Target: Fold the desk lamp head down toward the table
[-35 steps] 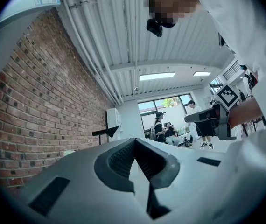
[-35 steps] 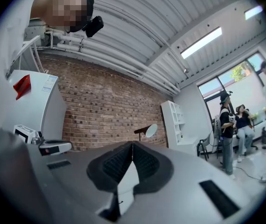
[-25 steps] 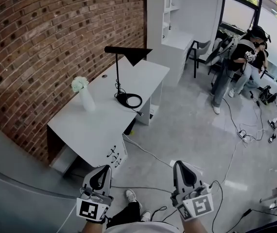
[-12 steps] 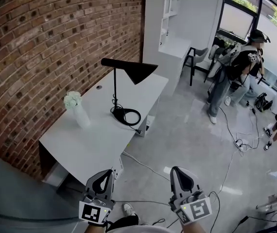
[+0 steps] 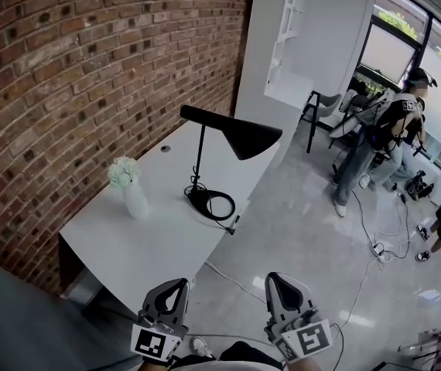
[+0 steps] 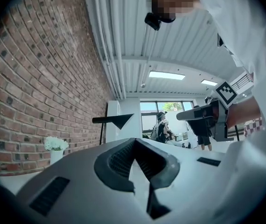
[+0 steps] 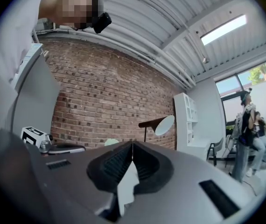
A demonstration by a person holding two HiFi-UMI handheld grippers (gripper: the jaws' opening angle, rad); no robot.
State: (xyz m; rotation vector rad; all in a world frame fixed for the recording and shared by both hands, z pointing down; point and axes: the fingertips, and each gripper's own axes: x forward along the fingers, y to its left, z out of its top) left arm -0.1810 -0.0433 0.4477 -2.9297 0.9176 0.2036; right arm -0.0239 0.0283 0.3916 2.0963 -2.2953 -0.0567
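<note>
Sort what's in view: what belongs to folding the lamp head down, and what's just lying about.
For the job: desk lamp head, table, left gripper and right gripper, both shut on nothing.
Just lying about: vase of white flowers, white shelf unit, chair, people by the window.

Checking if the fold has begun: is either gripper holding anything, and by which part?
Nothing is held. The left gripper and right gripper are shut and empty, clear of the desk lamp.

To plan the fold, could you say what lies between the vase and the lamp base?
Only bare desk separates the vase and lamp base, per the head view.
</note>
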